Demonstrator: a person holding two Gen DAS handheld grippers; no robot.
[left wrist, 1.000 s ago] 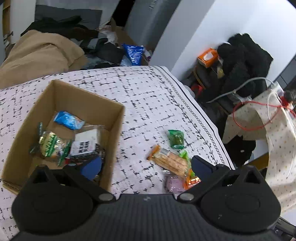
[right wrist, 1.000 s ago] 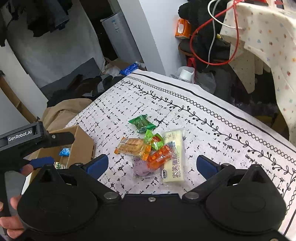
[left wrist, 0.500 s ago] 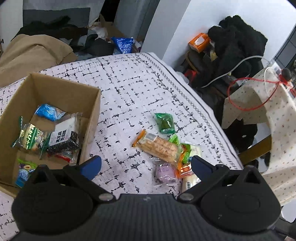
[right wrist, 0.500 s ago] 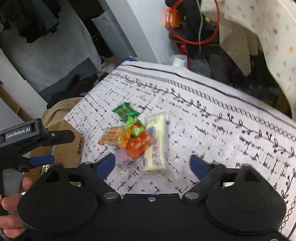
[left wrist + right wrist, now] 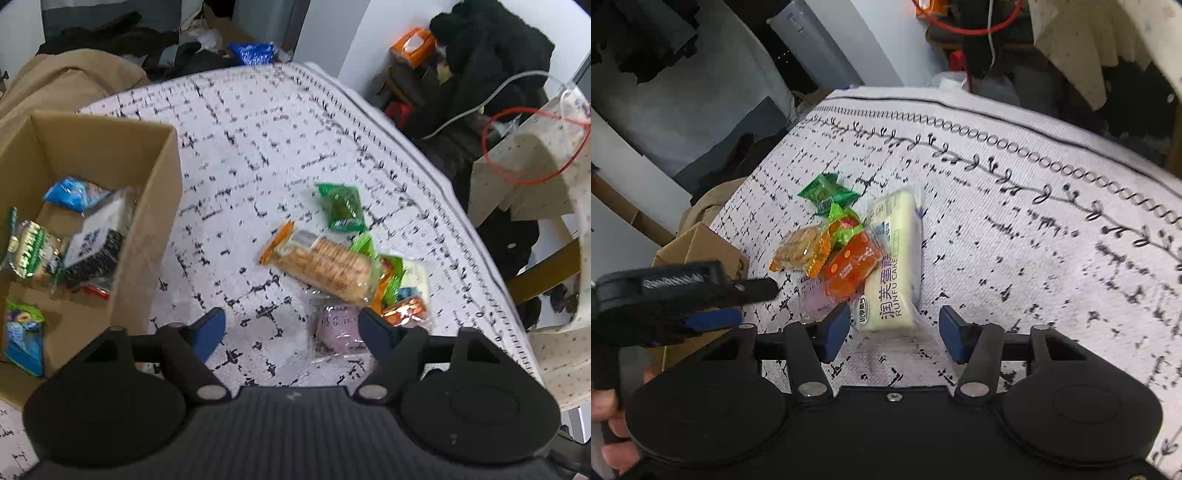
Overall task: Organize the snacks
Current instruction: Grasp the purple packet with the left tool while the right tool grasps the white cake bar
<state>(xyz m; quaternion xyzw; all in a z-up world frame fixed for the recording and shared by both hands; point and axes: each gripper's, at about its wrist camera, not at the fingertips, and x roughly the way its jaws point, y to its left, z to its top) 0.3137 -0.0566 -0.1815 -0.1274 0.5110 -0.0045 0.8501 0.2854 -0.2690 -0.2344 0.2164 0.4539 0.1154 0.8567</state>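
Observation:
A pile of snacks lies on the patterned tablecloth: a cracker pack (image 5: 323, 260), a green packet (image 5: 341, 206), a purple packet (image 5: 338, 328), an orange packet (image 5: 849, 269) and a white Runfu cake bar (image 5: 895, 266). A cardboard box (image 5: 155, 206) at the left holds several snacks. My left gripper (image 5: 291, 330) is open and empty, just short of the purple packet. My right gripper (image 5: 894, 332) is open, its jaws on either side of the near end of the cake bar. The left gripper also shows in the right wrist view (image 5: 713, 295).
The tablecloth's (image 5: 1034, 229) bordered edge runs along the far and right sides. Beyond it lie clothes, a brown coat (image 5: 66, 81), an orange box (image 5: 413, 44) and a red cable (image 5: 535, 147) over a dotted cloth.
Both grippers have moved closer to the snack pile. The right gripper now straddles the end of the cake bar. The left gripper has shifted right, away from the box.

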